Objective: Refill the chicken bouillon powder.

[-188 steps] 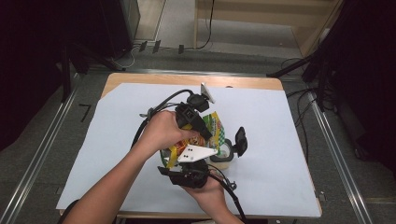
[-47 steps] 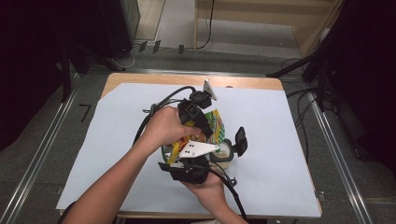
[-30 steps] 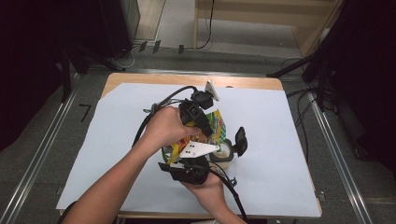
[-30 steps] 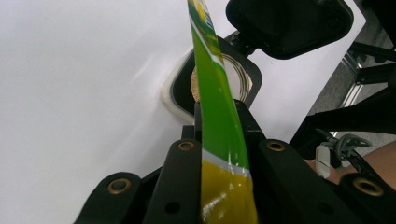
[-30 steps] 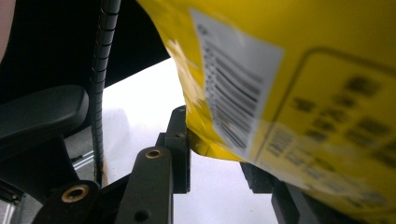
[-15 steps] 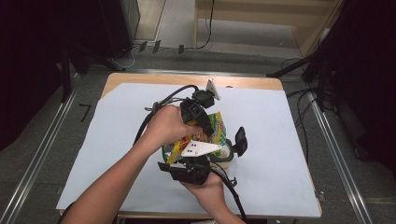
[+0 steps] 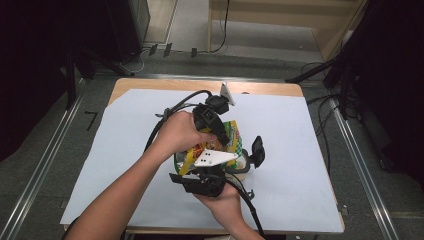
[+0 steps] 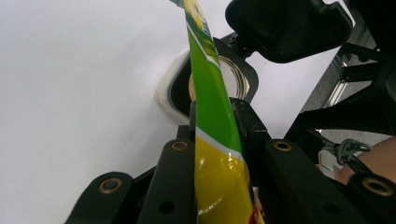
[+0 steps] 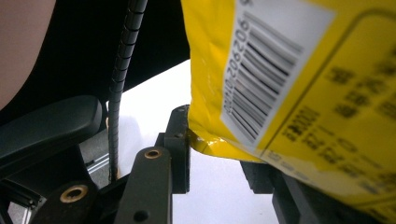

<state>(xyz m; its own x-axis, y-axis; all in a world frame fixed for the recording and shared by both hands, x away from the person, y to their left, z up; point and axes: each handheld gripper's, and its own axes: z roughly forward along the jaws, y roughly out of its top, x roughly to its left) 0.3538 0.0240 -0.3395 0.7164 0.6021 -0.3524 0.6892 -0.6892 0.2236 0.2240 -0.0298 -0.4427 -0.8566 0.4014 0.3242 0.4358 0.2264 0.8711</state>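
— White paper covers the table [image 7: 150,130], yes? What is written on the snack bag [image 8: 212,112]?

— I see a barcode [image 9: 261,88] with digits on its yellow back; the small print beside is too blurred to read.

— And the jaws?

— The left gripper [image 8: 212,119] clamps the bag's green edge, though its jaws have just been opening a little. The right gripper [image 9: 219,149] has the bag's lower corner between its jaws; its far jaw is hidden behind the bag.

— Where is the bag?

— Above a round container [image 8: 175,88], between both hands.

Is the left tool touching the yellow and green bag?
Touching. In the left gripper view the left tool has its two black jaws pressed against both faces of the yellow and green bag, with no gap.
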